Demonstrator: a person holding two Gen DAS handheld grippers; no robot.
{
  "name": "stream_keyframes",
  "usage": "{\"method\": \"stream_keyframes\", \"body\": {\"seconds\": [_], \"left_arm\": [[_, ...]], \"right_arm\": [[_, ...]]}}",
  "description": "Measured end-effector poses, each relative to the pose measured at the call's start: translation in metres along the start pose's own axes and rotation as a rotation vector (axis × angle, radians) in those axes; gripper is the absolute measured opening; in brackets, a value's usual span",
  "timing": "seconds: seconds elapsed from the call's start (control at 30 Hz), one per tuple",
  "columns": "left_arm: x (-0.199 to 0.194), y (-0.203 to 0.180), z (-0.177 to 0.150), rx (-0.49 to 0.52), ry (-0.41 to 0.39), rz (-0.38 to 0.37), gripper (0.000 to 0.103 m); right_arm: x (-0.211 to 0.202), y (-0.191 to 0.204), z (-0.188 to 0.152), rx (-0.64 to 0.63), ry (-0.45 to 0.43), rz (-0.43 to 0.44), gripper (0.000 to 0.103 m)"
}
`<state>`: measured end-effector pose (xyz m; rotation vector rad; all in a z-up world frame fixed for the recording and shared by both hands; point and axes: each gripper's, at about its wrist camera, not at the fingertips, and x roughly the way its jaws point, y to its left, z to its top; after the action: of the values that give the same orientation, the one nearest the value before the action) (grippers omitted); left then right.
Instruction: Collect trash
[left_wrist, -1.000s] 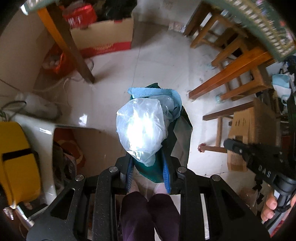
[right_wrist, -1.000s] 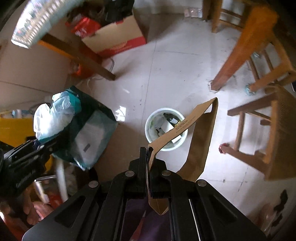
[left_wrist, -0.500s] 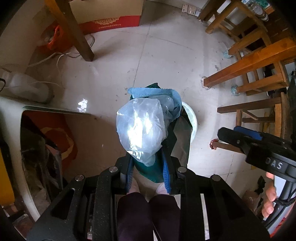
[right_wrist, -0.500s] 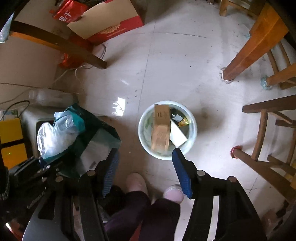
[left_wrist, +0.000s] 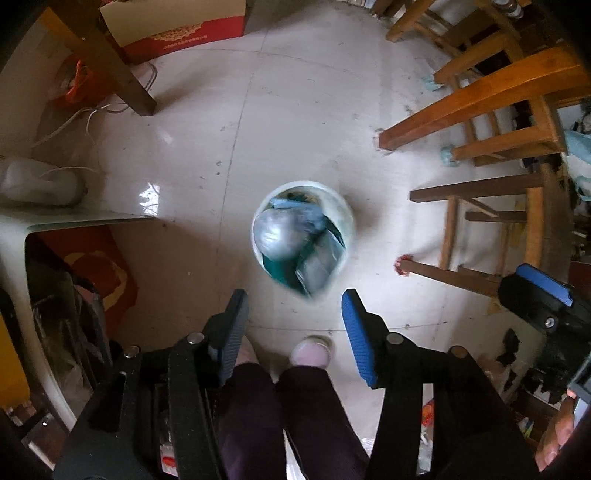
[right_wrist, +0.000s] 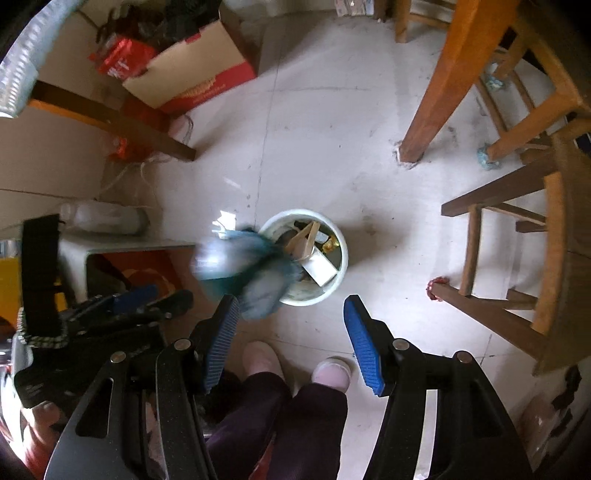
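Left gripper (left_wrist: 291, 325): my jaws opening, nothing between them; bundle of bags (left_wrist: 295, 243) dropping blurred at frame centre over white bin (left_wrist: 347, 218); right gripper (right_wrist: 290, 334) open, empty; keep centred until settled

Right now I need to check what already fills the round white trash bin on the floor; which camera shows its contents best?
The right wrist view: the round white trash bin shows cardboard and paper inside, beside the blurred falling plastic bags. In the left wrist view those bags hide nearly everything inside.
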<state>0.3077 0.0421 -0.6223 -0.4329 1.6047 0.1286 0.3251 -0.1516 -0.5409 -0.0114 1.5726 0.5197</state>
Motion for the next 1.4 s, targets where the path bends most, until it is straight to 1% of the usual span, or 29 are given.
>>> {"method": "stream_keyframes", "body": {"seconds": [0.07, 0.2, 0.3, 0.37, 0.5, 0.57, 0.67, 0.7, 0.77, 0.83, 0.87, 0.97, 1.03, 1.1, 1.17, 1.2, 1.23, 1.27, 1.3, 1.33, 1.37, 1.4], "left_arm": [[-0.021, -0.005, -0.006, 0.009, -0.017, -0.005, 0.051], [-0.084, -0.018, -0.020, 0.036, -0.091, 0.026, 0.051], [-0.140, -0.029, -0.033, 0.044, -0.153, 0.030, 0.051], [-0.186, -0.039, -0.046, 0.063, -0.216, 0.021, 0.051], [-0.265, -0.055, -0.070, 0.111, -0.352, 0.019, 0.051], [-0.304, -0.061, -0.082, 0.125, -0.418, 0.004, 0.051], [-0.369, -0.067, -0.109, 0.145, -0.534, -0.039, 0.051], [-0.383, -0.068, -0.117, 0.152, -0.563, -0.048, 0.051], [-0.423, -0.074, -0.138, 0.178, -0.641, -0.066, 0.051], [-0.456, -0.073, -0.159, 0.209, -0.713, -0.088, 0.051], [-0.470, -0.073, -0.169, 0.224, -0.743, -0.097, 0.051], [-0.517, -0.067, -0.212, 0.271, -0.860, -0.112, 0.051], [-0.538, -0.060, -0.239, 0.285, -0.918, -0.128, 0.055], [-0.558, -0.054, -0.265, 0.299, -0.971, -0.143, 0.056], [-0.577, -0.051, -0.291, 0.317, -1.019, -0.141, 0.056], [-0.584, -0.050, -0.300, 0.324, -1.040, -0.140, 0.059], [-0.591, -0.048, -0.311, 0.330, -1.064, -0.137, 0.066], [-0.595, -0.046, -0.318, 0.332, -1.079, -0.134, 0.070], [-0.600, -0.042, -0.327, 0.333, -1.102, -0.130, 0.077], [-0.605, -0.039, -0.336, 0.335, -1.123, -0.127, 0.085], [-0.607, -0.037, -0.342, 0.337, -1.135, -0.128, 0.089], [-0.609, -0.035, -0.349, 0.339, -1.148, -0.132, 0.094]], "right_arm": [[-0.022, 0.003, -0.002, 0.001, -0.023, 0.012, 0.056], [-0.071, 0.013, -0.010, -0.016, -0.072, 0.024, 0.056], [-0.114, 0.018, -0.018, -0.039, -0.104, 0.039, 0.056], [-0.147, 0.024, -0.024, -0.055, -0.150, 0.049, 0.056], [-0.222, 0.045, -0.044, -0.095, -0.281, 0.060, 0.056], [-0.260, 0.056, -0.056, -0.109, -0.358, 0.065, 0.056], [-0.307, 0.071, -0.074, -0.127, -0.467, 0.072, 0.056], [-0.326, 0.077, -0.083, -0.132, -0.514, 0.072, 0.056], [-0.362, 0.089, -0.104, -0.138, -0.612, 0.065, 0.056], [-0.391, 0.097, -0.121, -0.142, -0.688, 0.060, 0.056], [-0.407, 0.105, -0.135, -0.146, -0.737, 0.052, 0.056], [-0.442, 0.121, -0.167, -0.162, -0.840, 0.034, 0.056], [-0.459, 0.136, -0.193, -0.184, -0.907, 0.025, 0.055], [-0.471, 0.150, -0.213, -0.206, -0.964, 0.016, 0.055], [-0.478, 0.161, -0.228, -0.219, -1.006, 0.005, 0.055], [-0.481, 0.167, -0.236, -0.228, -1.022, 0.000, 0.055], [-0.484, 0.172, -0.242, -0.238, -1.035, -0.007, 0.055], [-0.486, 0.176, -0.248, -0.245, -1.049, -0.015, 0.058], [-0.484, 0.178, -0.249, -0.248, -1.058, -0.024, 0.060], [-0.485, 0.181, -0.254, -0.248, -1.071, -0.034, 0.070], [-0.486, 0.184, -0.258, -0.246, -1.081, -0.042, 0.078], [-0.488, 0.185, -0.263, -0.246, -1.092, -0.046, 0.080]]}}
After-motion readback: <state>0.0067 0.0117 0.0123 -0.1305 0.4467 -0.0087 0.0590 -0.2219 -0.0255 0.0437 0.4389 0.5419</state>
